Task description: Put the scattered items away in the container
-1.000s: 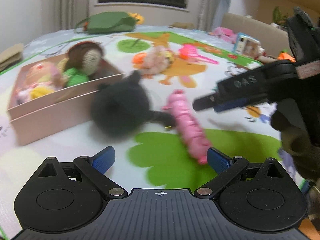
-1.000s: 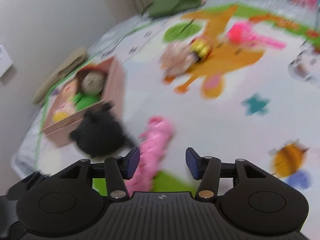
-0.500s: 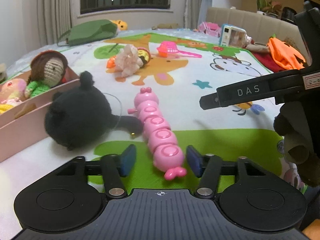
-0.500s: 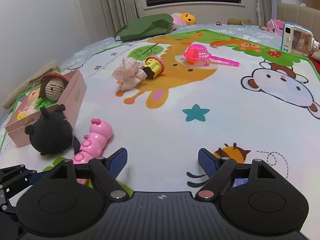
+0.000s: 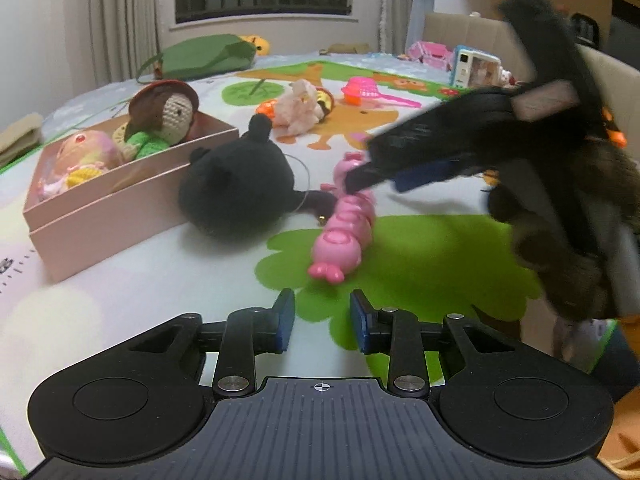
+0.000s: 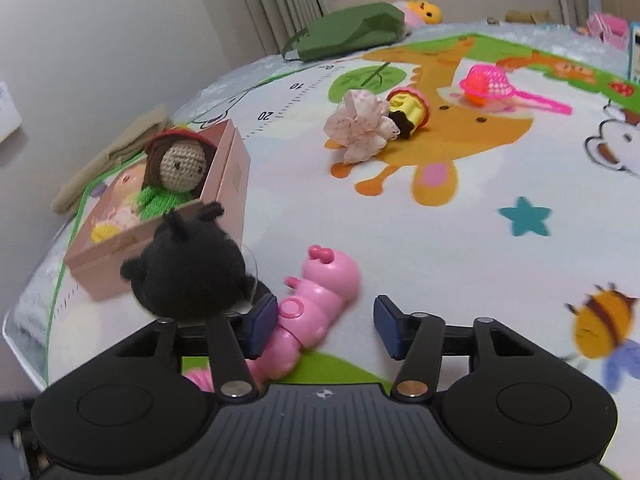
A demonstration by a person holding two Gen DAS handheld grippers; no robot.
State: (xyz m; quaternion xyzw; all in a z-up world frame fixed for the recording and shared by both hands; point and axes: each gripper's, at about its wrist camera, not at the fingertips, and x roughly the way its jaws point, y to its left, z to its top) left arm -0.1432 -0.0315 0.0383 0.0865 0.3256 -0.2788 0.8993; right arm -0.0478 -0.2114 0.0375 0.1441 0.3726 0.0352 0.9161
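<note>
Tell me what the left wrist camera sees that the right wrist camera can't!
Only the left wrist view shows the person's dark knitted glove holding the right tongs, which are closing above the pink plastic caterpillar toy. Only the right wrist view shows the teal star and striped bee printed on the play mat. Both show the caterpillar, the round black plush toy, the pink cardboard box holding the crocheted doll with brown hair, and the pink plastic scoop.
</note>
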